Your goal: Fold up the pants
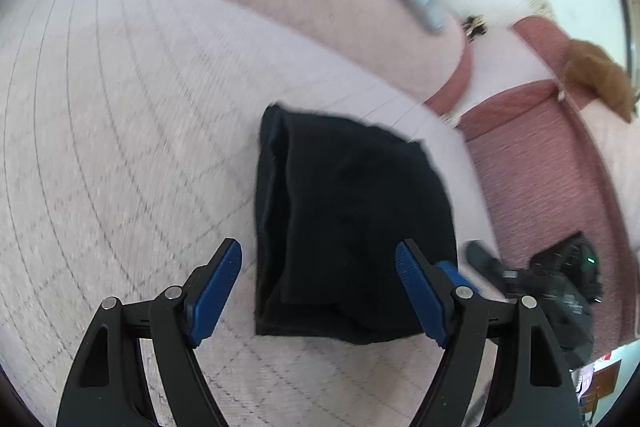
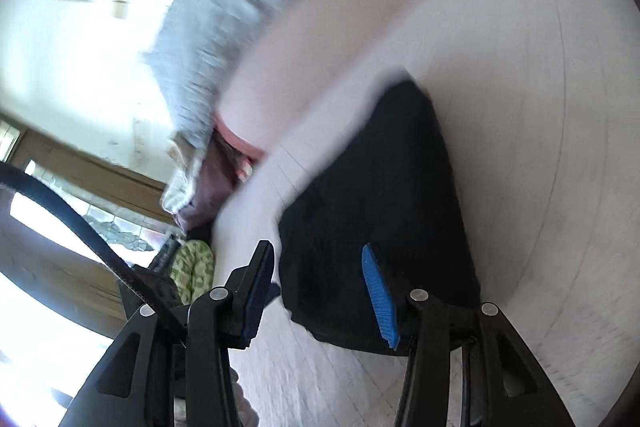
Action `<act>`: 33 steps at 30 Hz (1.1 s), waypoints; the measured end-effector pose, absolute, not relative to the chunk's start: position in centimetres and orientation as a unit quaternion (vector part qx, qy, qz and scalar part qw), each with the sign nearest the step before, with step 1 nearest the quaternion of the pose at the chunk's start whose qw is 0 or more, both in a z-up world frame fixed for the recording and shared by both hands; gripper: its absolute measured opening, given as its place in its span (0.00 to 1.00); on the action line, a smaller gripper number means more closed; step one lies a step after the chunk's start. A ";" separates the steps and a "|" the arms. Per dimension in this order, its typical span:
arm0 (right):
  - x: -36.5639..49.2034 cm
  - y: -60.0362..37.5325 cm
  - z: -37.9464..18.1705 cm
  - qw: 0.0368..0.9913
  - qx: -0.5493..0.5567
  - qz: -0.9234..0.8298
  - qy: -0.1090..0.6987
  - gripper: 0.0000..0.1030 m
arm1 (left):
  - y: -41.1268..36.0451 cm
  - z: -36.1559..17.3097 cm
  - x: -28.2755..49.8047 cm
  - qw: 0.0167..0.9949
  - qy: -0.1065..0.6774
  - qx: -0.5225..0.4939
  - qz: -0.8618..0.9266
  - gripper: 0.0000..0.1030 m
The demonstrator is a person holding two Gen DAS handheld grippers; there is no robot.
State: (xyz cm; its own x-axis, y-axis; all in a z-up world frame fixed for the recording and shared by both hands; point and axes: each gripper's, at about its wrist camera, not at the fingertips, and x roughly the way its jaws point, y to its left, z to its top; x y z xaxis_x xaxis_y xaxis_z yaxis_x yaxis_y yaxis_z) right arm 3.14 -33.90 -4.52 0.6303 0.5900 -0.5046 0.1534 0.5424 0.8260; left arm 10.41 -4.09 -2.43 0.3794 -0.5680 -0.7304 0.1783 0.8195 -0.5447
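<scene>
The folded black pants (image 1: 352,223) are lying just ahead at twelve o'clock, long axis running away, with the left gripper (image 1: 318,291) and right gripper (image 2: 320,293) both hovering released, the left sitting squarer.

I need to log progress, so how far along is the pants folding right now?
Mostly done: the black pants lie in a compact folded bundle on the pale quilted bed cover. Nothing is in hand: the left gripper and right gripper are both open above the bundle. At most, a final tidy remains.
</scene>
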 end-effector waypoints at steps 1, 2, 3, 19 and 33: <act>3.9 -33.6 -5.8 0.770 0.457 0.125 0.427 0.49 | -4.0 -2.8 10.4 0.806 0.513 -0.190 -0.226 0.76; 4.2 -33.7 -6.8 0.766 0.460 0.117 0.433 0.48 | -3.7 -2.9 10.0 0.807 0.514 -0.188 -0.224 0.76; 4.4 -33.8 -7.0 0.766 0.464 0.116 0.429 0.48 | -3.6 -2.7 9.8 0.811 0.511 -0.183 -0.220 0.76; -11.1 -28.6 3.3 0.894 0.246 0.076 0.368 0.70 | -0.9 8.3 -5.1 0.949 0.289 -0.059 -0.112 0.99; -15.2 -30.3 -1.5 0.880 0.241 0.010 0.409 0.72 | -0.4 4.2 -5.5 0.911 0.381 -0.089 -0.131 1.00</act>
State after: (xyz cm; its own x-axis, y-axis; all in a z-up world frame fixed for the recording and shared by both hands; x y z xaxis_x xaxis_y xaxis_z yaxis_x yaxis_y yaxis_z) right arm -15.22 -30.28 -1.52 0.6648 0.2147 -0.7155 0.1799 0.8836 0.4323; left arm -5.51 -0.42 4.15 0.6754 -0.3057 -0.6711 0.1704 0.9501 -0.2613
